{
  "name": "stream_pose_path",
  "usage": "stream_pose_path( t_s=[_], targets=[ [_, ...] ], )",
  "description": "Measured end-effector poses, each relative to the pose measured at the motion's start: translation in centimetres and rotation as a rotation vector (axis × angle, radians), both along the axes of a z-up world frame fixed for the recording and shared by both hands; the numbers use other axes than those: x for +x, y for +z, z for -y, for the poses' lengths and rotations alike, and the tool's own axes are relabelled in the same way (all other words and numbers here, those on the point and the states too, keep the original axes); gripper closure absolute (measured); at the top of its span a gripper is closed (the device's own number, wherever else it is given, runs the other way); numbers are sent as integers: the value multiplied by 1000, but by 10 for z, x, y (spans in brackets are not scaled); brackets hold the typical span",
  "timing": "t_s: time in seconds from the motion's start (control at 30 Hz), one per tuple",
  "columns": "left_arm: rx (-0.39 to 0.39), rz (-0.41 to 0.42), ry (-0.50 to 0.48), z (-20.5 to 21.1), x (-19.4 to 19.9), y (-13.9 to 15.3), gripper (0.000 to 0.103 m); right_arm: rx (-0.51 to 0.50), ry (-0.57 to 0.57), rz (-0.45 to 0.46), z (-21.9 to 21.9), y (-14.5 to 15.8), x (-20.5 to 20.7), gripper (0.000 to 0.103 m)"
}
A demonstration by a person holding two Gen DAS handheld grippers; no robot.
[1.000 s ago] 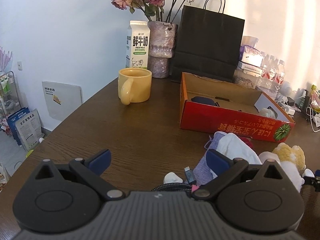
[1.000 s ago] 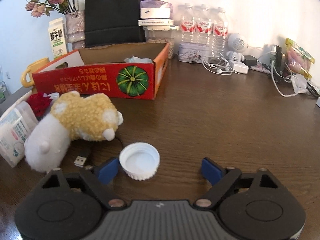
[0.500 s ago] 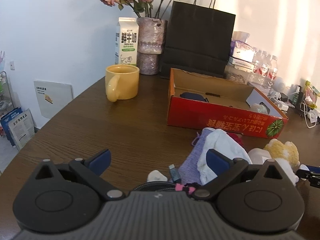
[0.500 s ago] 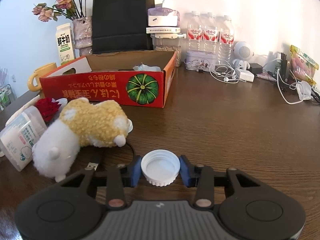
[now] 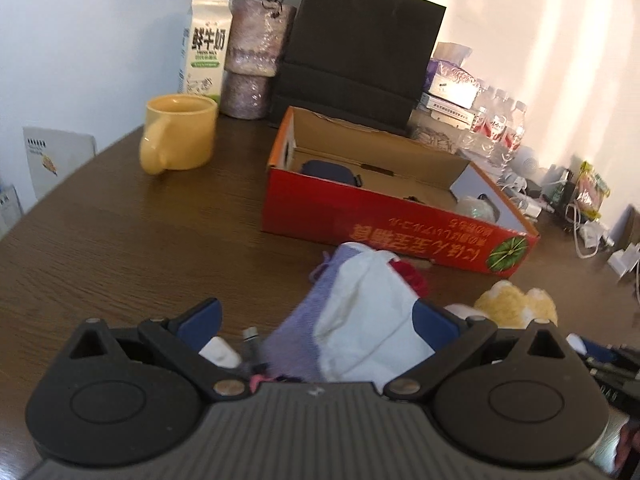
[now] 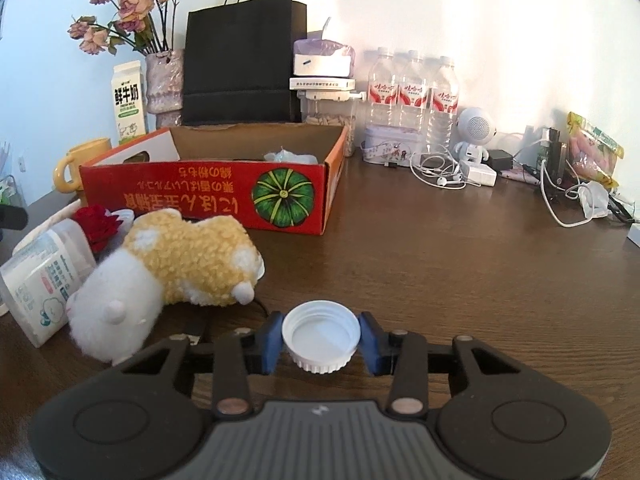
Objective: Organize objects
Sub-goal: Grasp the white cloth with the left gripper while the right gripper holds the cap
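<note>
My right gripper (image 6: pixel 321 338) is shut on a white plastic lid (image 6: pixel 321 334), open side up, held a little above the wooden table. A yellow and white plush toy (image 6: pixel 176 276) lies to its left, next to a clear tub with a printed label (image 6: pixel 44 284) and a red fabric flower (image 6: pixel 98 224). The red cardboard box (image 6: pixel 224 196) stands open behind them. My left gripper (image 5: pixel 316 324) is open over a purple pouch (image 5: pixel 296 332) and a white cloth (image 5: pixel 368 320). The box also shows in the left wrist view (image 5: pixel 384 224).
A yellow mug (image 5: pixel 180 138), milk carton (image 5: pixel 206 46), flower vase (image 5: pixel 250 60) and black paper bag (image 5: pixel 356 44) stand at the back. Water bottles (image 6: pixel 412 92), a small white robot speaker (image 6: pixel 474 136), chargers and cables (image 6: pixel 560 192) crowd the back right.
My right gripper closed on the white lid and lifted it slightly. My left gripper stayed open and moved forward and right over the purple pouch and white cloth.
</note>
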State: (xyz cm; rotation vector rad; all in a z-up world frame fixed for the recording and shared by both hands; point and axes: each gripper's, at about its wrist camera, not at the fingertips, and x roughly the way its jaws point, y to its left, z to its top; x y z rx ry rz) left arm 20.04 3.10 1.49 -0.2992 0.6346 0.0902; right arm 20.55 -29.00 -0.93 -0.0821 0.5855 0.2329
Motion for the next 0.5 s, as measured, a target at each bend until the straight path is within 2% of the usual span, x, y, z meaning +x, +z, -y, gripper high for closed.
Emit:
stream_pose_path(
  t_s=[0.27,0.5],
  targets=[
    [-134,-18,-26,5,25,-9,0,0,-3,0,0,0,0,64],
    [-168,-69,3,6,41,-25,0,1,0,-1,-1,-1,0,64]
  ],
)
